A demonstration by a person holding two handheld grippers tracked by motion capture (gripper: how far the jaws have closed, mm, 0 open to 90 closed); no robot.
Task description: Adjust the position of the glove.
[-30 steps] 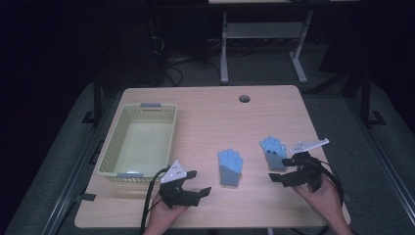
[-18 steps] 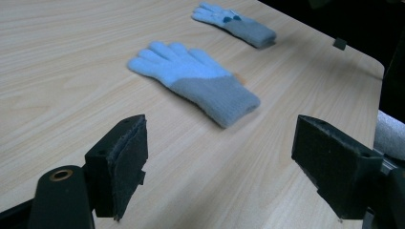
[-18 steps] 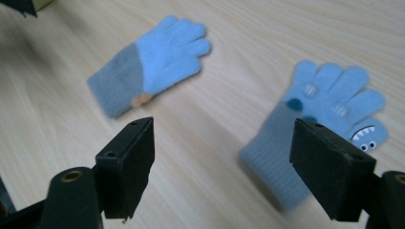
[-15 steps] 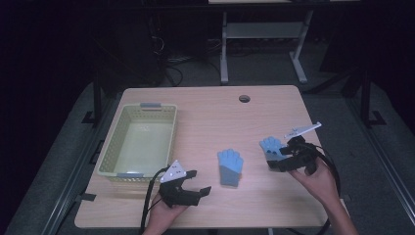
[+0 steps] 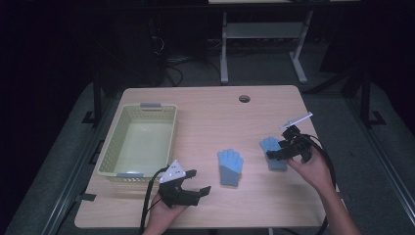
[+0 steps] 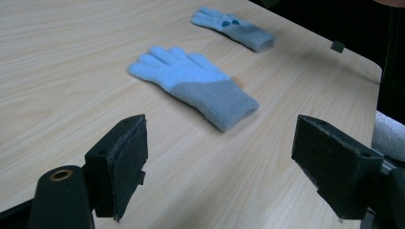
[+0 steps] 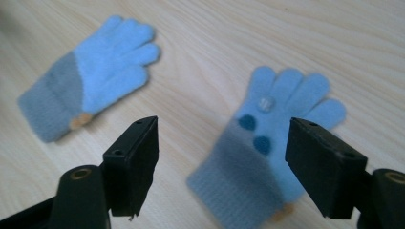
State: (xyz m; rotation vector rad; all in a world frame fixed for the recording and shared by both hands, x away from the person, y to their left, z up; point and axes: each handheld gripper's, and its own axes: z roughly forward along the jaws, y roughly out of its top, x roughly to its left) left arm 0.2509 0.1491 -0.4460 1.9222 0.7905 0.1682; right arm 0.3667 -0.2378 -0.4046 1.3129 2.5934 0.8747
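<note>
The dotted glove [image 5: 272, 152] lies flat near the right edge of the tabletop [image 5: 210, 105]. The right gripper [image 5: 280, 151] hovers over it, its fingers wide and just closing slightly, nothing pressed. The plain glove [image 5: 230, 166] lies beside, with free wood around. The left gripper [image 5: 195, 191] rests near the front edge, fingers wide and empty.

Pale yellow-green rectangular plastic basket [image 5: 138, 142] with latticed walls, empty, near the left edge of the light wooden table [image 5: 210, 117], small dark round hole [image 5: 244, 98] near the far edge, grey metal frame legs [image 5: 262, 39] on the floor beyond the table
</note>
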